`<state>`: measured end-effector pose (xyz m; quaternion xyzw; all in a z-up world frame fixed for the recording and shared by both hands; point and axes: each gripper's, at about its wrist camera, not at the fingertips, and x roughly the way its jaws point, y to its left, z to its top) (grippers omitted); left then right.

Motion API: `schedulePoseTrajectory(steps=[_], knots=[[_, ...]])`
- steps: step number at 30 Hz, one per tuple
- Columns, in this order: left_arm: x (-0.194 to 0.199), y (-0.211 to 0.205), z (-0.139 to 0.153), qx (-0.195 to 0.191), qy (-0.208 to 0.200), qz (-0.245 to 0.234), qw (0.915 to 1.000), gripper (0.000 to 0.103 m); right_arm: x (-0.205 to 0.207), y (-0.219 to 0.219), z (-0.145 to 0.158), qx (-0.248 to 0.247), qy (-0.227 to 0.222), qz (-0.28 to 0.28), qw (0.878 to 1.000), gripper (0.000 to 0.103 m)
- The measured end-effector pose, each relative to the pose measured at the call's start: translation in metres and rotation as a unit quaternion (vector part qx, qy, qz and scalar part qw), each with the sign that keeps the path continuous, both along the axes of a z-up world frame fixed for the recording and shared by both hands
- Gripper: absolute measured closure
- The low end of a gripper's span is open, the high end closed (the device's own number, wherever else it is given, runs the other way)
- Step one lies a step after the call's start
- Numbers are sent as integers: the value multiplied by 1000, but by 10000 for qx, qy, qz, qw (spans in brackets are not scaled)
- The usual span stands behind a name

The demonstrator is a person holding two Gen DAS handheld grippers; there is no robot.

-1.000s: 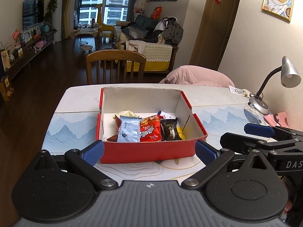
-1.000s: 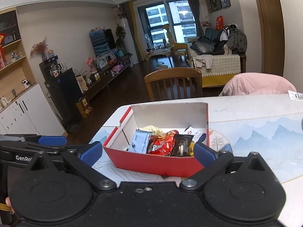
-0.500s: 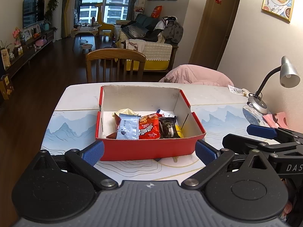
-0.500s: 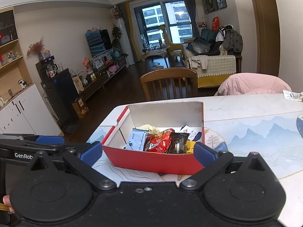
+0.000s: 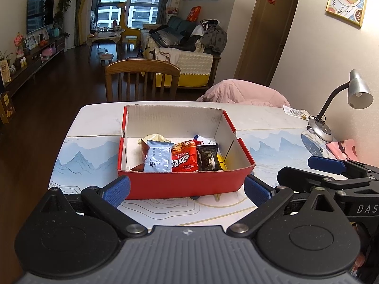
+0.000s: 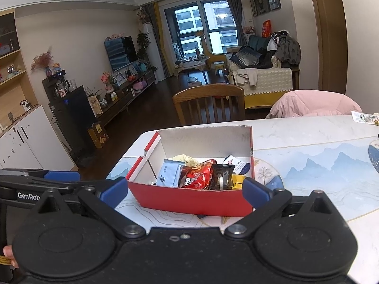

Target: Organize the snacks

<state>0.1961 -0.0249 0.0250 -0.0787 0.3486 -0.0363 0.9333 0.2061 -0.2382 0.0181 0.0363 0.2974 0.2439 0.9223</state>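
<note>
A red cardboard box [image 5: 184,183] with white inner walls stands on the table; it also shows in the right wrist view [image 6: 189,197]. Inside lie a pale blue packet [image 5: 158,157], a red snack bag [image 5: 185,159], a black packet [image 5: 209,157] and other wrappers. My left gripper [image 5: 187,190] is open and empty, just short of the box's near wall. My right gripper [image 6: 186,191] is open and empty, near the same wall. The right gripper also shows at the right of the left wrist view [image 5: 331,175].
The table [image 5: 90,156] carries a mountain-print mat. A desk lamp [image 5: 338,108] and a pink item [image 5: 343,146] stand at its right side. A wooden chair [image 5: 142,80] and a chair with a pink jacket [image 5: 244,93] stand behind it.
Both grippers have drawn back and up a little from the box. The box and snacks have not moved.
</note>
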Motion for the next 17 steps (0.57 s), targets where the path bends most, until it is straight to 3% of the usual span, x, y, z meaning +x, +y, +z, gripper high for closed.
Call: schedulePoseTrajectory(steps=[17], knots=[[1, 6, -5, -73, 100, -94, 9999, 0, -1, 4, -4, -94, 138, -159, 9997, 0]])
